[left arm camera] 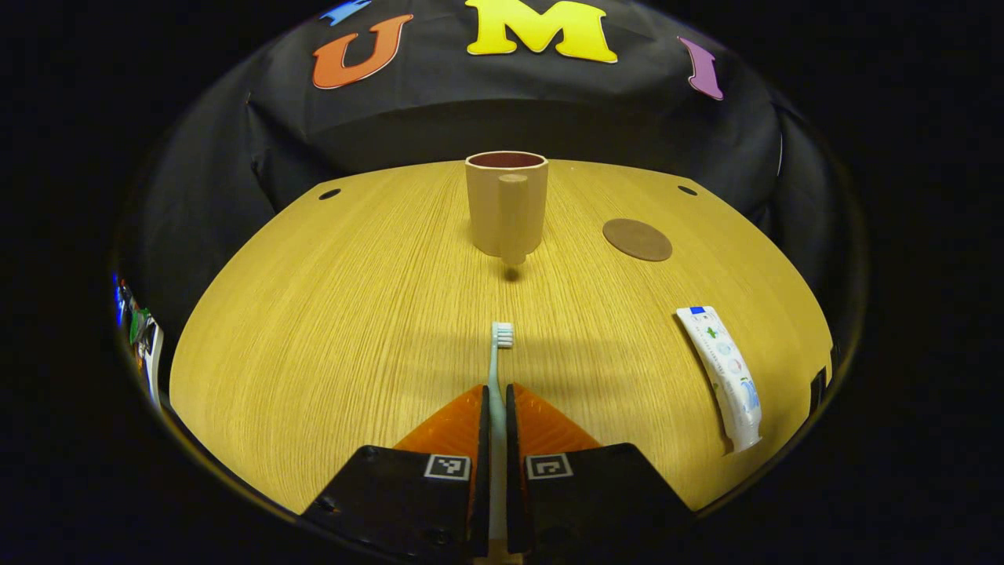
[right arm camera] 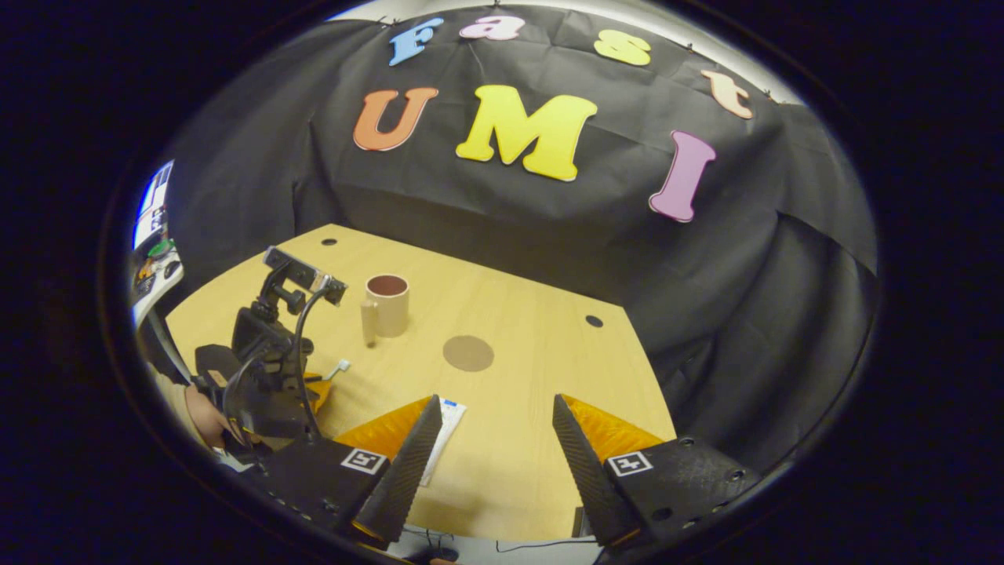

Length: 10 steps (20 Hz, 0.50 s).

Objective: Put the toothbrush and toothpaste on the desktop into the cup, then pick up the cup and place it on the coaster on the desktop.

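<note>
Clamped between both fingers of my left gripper, the toothbrush points straight ahead, its bristled head sticking out past the fingertips above the desktop. My right gripper hangs with its fingers spread wide and nothing between them; one end of the toothpaste peeks out just behind its left finger. From the left gripper view the tube lies flat near the right edge of the pale wood-grain board. Farther on, the round brown coaster sits bare, and just left of it the tan cup stands upright, handle turned toward me. Small dark holes mark the far corners. Beyond the board, black cloth drapes the booth wall. The right gripper view shows a hand holding my left gripper.
</note>
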{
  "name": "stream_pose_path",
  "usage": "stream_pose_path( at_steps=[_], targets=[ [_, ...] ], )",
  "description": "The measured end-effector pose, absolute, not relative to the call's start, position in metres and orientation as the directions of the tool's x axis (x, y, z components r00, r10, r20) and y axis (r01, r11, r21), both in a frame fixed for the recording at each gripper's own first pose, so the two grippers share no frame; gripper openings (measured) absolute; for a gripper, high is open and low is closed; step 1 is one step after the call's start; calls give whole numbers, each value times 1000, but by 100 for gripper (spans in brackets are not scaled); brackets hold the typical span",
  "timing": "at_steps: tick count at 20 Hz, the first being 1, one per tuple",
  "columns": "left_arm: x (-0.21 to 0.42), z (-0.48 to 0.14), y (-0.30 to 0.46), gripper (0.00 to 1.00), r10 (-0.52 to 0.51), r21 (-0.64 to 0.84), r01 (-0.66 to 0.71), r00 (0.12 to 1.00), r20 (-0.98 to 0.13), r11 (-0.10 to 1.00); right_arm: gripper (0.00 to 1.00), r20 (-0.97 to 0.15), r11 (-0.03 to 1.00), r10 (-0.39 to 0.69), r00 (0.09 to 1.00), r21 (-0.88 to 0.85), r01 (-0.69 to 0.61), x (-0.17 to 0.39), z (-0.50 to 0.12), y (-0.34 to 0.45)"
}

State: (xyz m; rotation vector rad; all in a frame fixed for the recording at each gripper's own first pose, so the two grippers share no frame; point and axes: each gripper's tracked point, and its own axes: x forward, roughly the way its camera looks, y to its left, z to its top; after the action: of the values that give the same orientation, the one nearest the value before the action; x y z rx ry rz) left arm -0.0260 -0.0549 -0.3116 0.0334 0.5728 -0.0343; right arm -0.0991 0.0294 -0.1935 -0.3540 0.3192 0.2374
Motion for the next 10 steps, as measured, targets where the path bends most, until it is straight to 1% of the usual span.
stream_pose_path(
  at_steps=[3, 4, 5, 8, 9, 10],
  targets=[
    [-30, -311, -49, 11, -22, 29, 44, 839, -543, 999, 87, -401, 910, 175, 899, -283, -304, -101, -210, 37],
    [-31, -307, -50, 11, -33, 22, 53, 842, -538, 998, 92, -410, 908, 175, 895, -283, -308, -101, -212, 39],
    [-31, -301, -45, 10, -24, 30, 46, 849, -527, 998, 87, -419, 906, 179, 890, -282, -315, -102, -215, 41],
    [-35, -276, -36, 10, -24, 2, 29, 870, -492, 1000, 87, -472, 906, 180, 863, -261, -332, -100, -235, 49],
    [-36, -267, -31, 10, -24, -8, 23, 875, -484, 1000, 92, -487, 908, 178, 855, -253, -333, -99, -242, 53],
    [-37, -255, -24, 10, -23, -20, 15, 885, -466, 1000, 87, -511, 911, 173, 842, -242, -334, -97, -254, 56]
  ],
)
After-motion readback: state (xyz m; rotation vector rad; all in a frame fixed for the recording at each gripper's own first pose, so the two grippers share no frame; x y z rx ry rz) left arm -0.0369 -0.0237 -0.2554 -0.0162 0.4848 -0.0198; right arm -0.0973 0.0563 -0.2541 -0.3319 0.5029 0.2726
